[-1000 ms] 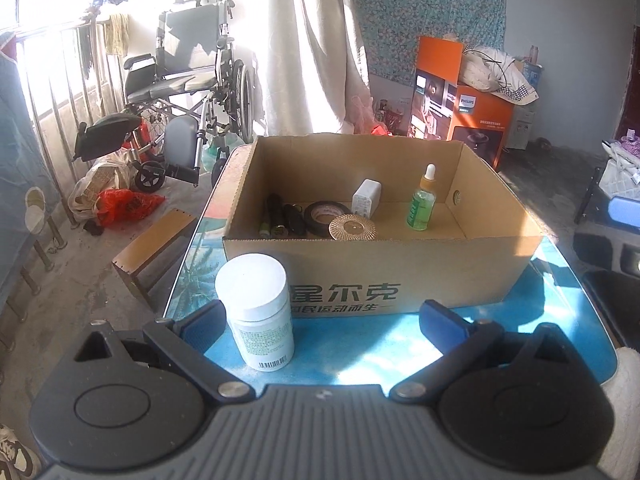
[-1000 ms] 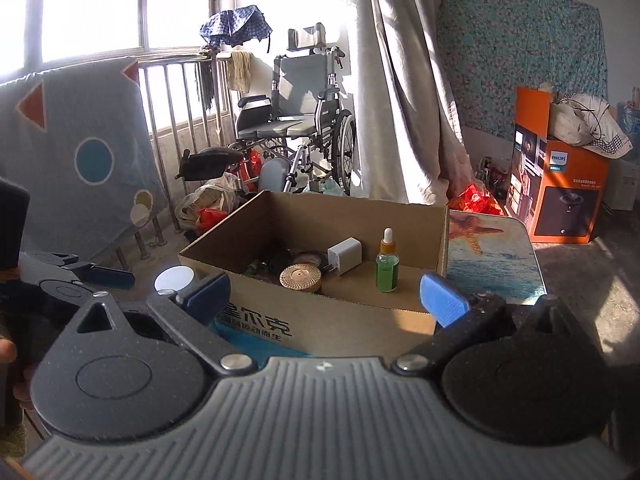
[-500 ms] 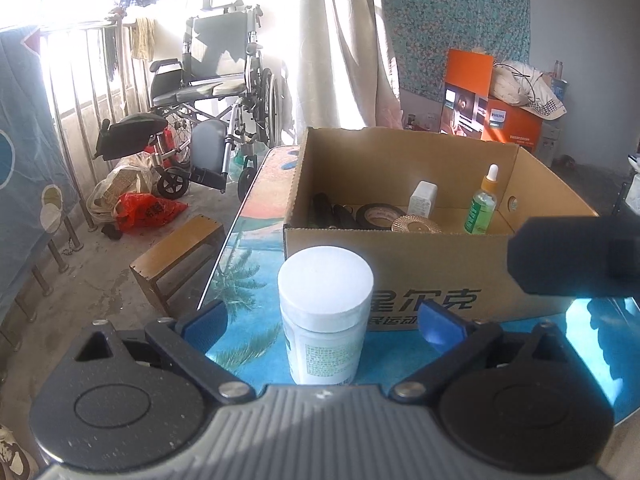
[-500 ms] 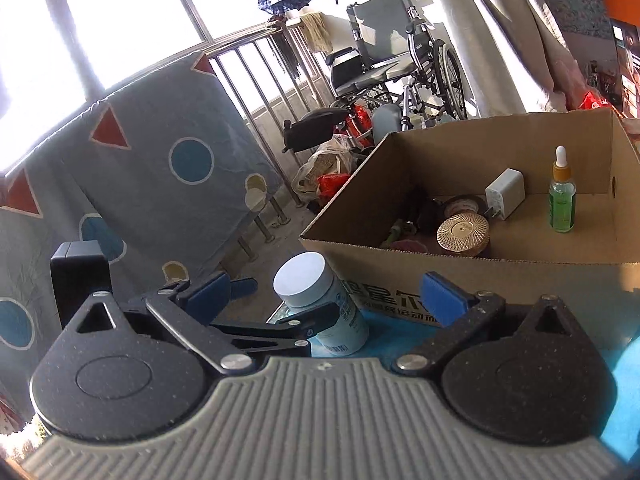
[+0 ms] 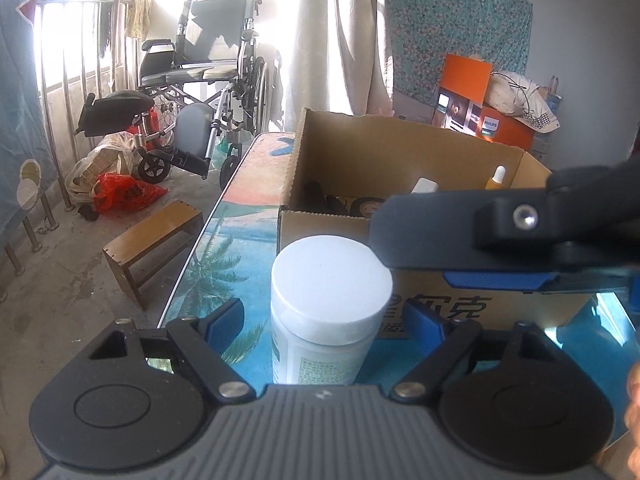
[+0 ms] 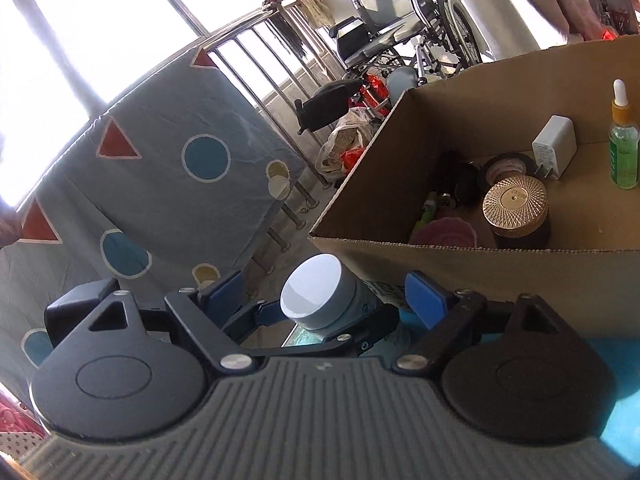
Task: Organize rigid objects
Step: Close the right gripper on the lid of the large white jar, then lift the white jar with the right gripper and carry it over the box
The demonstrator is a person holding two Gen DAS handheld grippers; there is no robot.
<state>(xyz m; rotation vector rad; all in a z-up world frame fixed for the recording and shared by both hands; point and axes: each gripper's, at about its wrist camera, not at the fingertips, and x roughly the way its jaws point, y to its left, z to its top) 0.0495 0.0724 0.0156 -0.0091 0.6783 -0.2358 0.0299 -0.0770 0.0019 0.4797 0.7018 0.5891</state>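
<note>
A white jar with a white lid (image 5: 332, 280) stands on the blue printed table (image 5: 224, 264), just in front of an open cardboard box (image 5: 400, 156). My left gripper (image 5: 324, 320) has the jar between its blue pads; its jaws are closing, with a small gap on each side. My right gripper (image 6: 324, 298) comes in from the right with the same jar (image 6: 316, 296) between its fingers, jaws closing and clear of it. One of its fingers (image 5: 480, 236) crosses the left wrist view above the lid. The left gripper's fingers (image 6: 264, 314) flank the jar.
The box (image 6: 440, 256) holds a gold-lidded jar (image 6: 514, 200), a white charger (image 6: 554, 152), a green dropper bottle (image 6: 623, 152) and a tape roll (image 6: 504, 166). Left of the table's edge stand a wooden stool (image 5: 152, 236) and a wheelchair (image 5: 200, 80). An orange carton (image 5: 480, 120) sits behind.
My left gripper moved in and down until the jar stood between its fingers. The right gripper swung in from the right, rolled, and reached the same jar. Both pairs of jaws narrowed.
</note>
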